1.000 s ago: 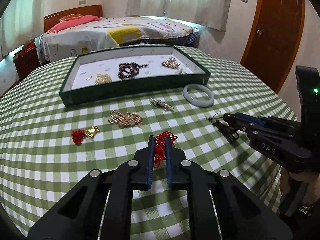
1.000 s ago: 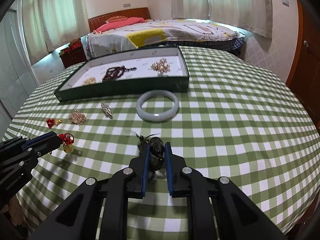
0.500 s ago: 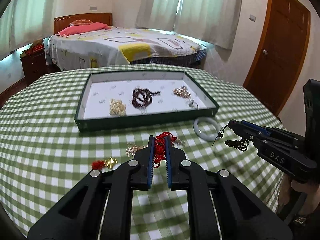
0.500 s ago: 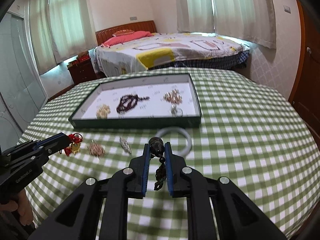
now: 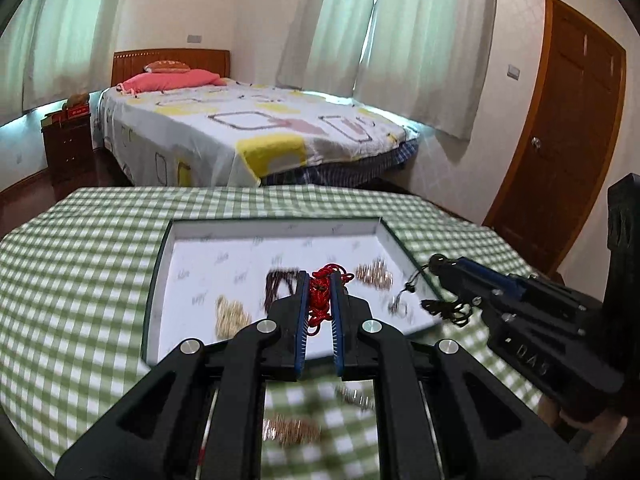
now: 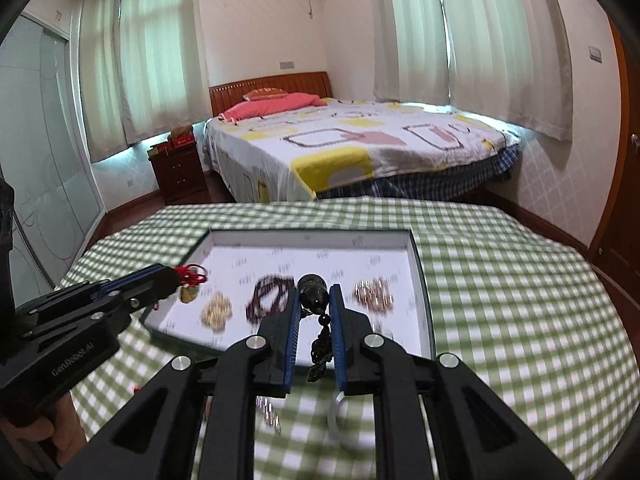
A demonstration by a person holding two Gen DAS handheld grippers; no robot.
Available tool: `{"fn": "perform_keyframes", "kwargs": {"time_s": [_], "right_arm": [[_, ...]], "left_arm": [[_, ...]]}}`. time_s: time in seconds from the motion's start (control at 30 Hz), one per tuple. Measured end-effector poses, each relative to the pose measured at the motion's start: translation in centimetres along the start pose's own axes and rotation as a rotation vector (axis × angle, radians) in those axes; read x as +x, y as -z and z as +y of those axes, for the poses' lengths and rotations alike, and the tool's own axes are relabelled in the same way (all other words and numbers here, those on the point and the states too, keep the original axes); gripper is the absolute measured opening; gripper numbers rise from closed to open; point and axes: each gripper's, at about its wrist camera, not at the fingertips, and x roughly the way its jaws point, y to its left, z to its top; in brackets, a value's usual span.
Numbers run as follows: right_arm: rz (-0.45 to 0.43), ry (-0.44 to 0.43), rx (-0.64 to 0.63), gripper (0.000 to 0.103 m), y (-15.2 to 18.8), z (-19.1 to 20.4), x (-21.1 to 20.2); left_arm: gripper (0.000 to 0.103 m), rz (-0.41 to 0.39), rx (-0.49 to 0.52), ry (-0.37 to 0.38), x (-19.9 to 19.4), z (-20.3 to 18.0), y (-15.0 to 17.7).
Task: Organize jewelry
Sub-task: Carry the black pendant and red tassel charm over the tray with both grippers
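Observation:
A green-walled tray [image 5: 159, 268] [image 6: 424, 280] with a white lining lies on the checked tablecloth. In it are a gold chain pile [image 5: 230, 314] [image 6: 216, 310], a dark bead bracelet [image 5: 280, 284] [image 6: 270, 296] and a rose-gold piece [image 5: 374, 274] [image 6: 374, 292]. My left gripper [image 5: 319, 284] [image 6: 178, 278] is shut on a red cord piece [image 5: 320, 298] [image 6: 194, 276] and hangs over the tray's left part. My right gripper [image 6: 315, 296] [image 5: 438, 260] is shut on a dark bead pendant [image 6: 314, 294] [image 5: 444, 308], which dangles above the tray's right side.
Loose on the green-checked cloth [image 5: 80, 280], in front of the tray, lie a blurred gold chain [image 5: 292, 434] and a pale bangle [image 6: 334, 420], half hidden by the fingers. Beyond the round table stand a bed [image 5: 248, 128], a nightstand [image 6: 180, 172] and a wooden door [image 5: 560, 152].
Both grippers have risen off the cloth and moved forward, each carrying its piece. They were over the bare cloth before the tray; now they hang over the tray.

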Motion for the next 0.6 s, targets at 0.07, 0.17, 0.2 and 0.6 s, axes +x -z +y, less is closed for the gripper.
{"fn": "perform_keyframes", "kwargs": {"time_s": [0.07,0.17,0.2,0.6], "right_arm": [[-0.010,-0.003,-0.004,0.015,-0.7,-0.1,0.8],[0.005,-0.002,-0.005,0.015,-0.9,-0.2,2.5],[0.019,-0.001,-0.005,0.015,-0.7,-0.3,3.2],[0.214,-0.004,-0.012,0.015,2.6,-1.1,10.3]], "left_arm": [[0.010,-0.012,0.006,0.001,0.9,-0.3,-0.7],[0.010,0.004,0.009,-0.006,2.7,-0.3,-0.5],[0.010,0.021,0.003,-0.007,3.5,-0.2,-0.3],[0.010,0.190,-0.011,-0.046,10.2,1.3,3.8]]}}
